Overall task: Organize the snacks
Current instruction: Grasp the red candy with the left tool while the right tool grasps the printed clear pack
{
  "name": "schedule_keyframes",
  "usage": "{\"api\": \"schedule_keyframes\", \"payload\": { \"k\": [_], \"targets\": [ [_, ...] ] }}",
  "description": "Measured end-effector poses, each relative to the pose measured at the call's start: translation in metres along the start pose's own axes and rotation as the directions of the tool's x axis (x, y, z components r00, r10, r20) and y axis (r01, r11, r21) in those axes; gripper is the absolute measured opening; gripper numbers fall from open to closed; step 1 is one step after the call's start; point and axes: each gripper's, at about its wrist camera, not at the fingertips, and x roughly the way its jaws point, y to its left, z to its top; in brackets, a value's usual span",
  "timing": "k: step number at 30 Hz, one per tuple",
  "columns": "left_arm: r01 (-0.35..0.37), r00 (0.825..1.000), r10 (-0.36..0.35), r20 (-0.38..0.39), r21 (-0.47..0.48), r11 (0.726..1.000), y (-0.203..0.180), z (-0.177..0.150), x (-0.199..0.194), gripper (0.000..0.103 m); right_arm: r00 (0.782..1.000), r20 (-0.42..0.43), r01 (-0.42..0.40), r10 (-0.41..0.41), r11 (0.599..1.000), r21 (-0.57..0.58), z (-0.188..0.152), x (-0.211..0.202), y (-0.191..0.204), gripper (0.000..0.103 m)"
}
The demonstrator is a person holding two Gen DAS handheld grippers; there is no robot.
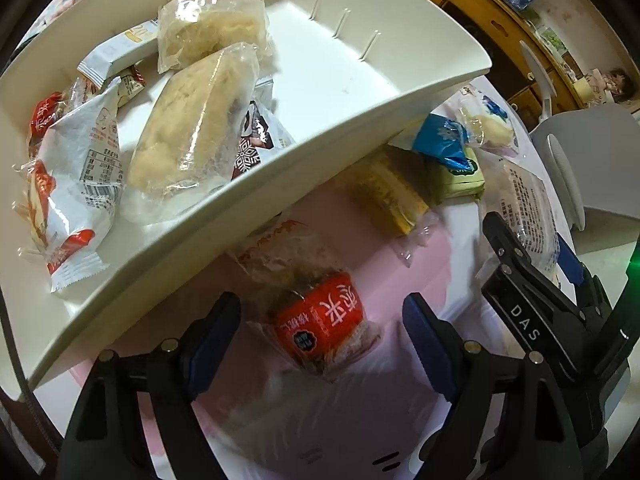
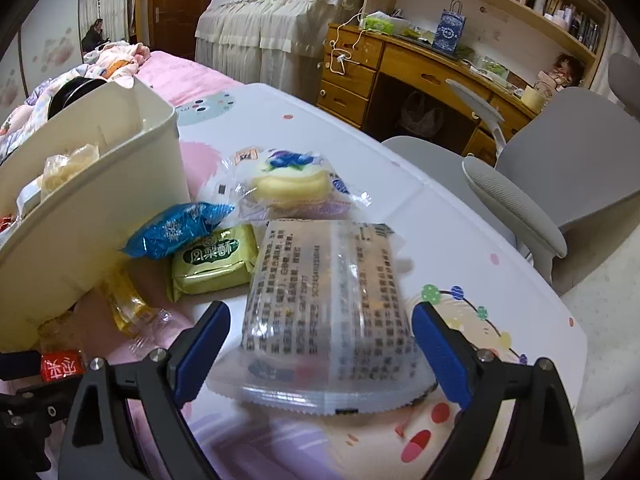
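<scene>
My left gripper points down at the table, open, with a clear packet with a red label lying between its blue pads; neither pad touches it. My right gripper is open too, straddling a clear packet printed with dark text, with gaps on both sides. A white bin holds several wrapped snacks, among them two pale pastries. On the table beside the bin lie a blue packet, a green packet, a yellow packet and a cream cake.
The table has a white cloth with cartoon prints. A grey chair stands at its right edge. Behind are a wooden desk and a bed with pink bedding. The bin's right half is bare.
</scene>
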Motion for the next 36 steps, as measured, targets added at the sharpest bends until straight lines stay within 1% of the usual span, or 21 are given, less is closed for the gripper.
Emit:
{"api": "schedule_keyframes", "payload": {
  "k": [2,6,8,12,16,18,21,22,29,34,36],
  "targets": [
    [-0.009,1.0,0.009,-0.019,0.009,1.0,-0.001,0.003,0.005,0.072,1.0,-0.007,0.014,-0.014,1.0,0.001,-0.001,0.004,0.001,0.093],
    [-0.002,1.0,0.003,-0.02,0.026,1.0,-0.004,0.008,0.009,0.066,1.0,-0.001,0.018,-0.018,1.0,0.02,0.0,0.005,-0.001,0.091],
    [-0.002,1.0,0.003,-0.021,0.036,0.999,-0.005,0.01,0.01,0.06,1.0,-0.004,0.016,-0.016,1.0,0.025,0.0,0.005,-0.001,0.09],
    [0.011,1.0,-0.01,-0.022,0.052,0.999,-0.008,0.017,0.011,0.052,0.999,-0.02,0.026,-0.026,0.999,0.027,0.002,0.006,-0.001,0.086],
    [0.028,0.999,-0.026,-0.026,0.062,0.998,-0.008,0.02,0.012,0.049,0.999,-0.033,0.028,-0.027,0.999,0.033,0.003,0.003,0.0,0.079],
    [0.04,0.999,-0.038,-0.038,0.061,0.997,-0.008,0.021,0.013,0.048,0.999,-0.035,0.024,-0.023,0.999,0.035,0.004,0.0,0.0,0.078],
    [0.04,0.998,-0.037,-0.055,0.051,0.998,-0.002,0.02,0.009,0.048,0.999,-0.051,0.014,-0.011,0.998,0.057,0.003,-0.006,-0.002,0.076],
    [0.042,0.997,-0.039,-0.06,0.049,0.998,0.0,0.02,0.008,0.042,0.999,-0.053,0.011,-0.007,0.998,0.065,0.002,-0.009,-0.003,0.076],
    [0.039,0.996,-0.032,-0.085,0.082,0.996,-0.002,0.016,-0.001,0.042,0.998,-0.068,0.0,0.008,0.994,0.111,-0.006,-0.032,-0.006,0.073],
    [0.034,0.996,-0.022,-0.091,0.131,0.991,-0.006,0.006,-0.015,0.042,0.995,-0.092,-0.019,0.033,0.989,0.15,-0.012,-0.05,-0.007,0.072],
    [0.035,0.996,-0.022,-0.091,0.144,0.989,0.001,-0.001,-0.026,0.042,0.996,-0.088,-0.021,0.035,0.988,0.152,-0.014,-0.059,-0.006,0.072]
  ]
}}
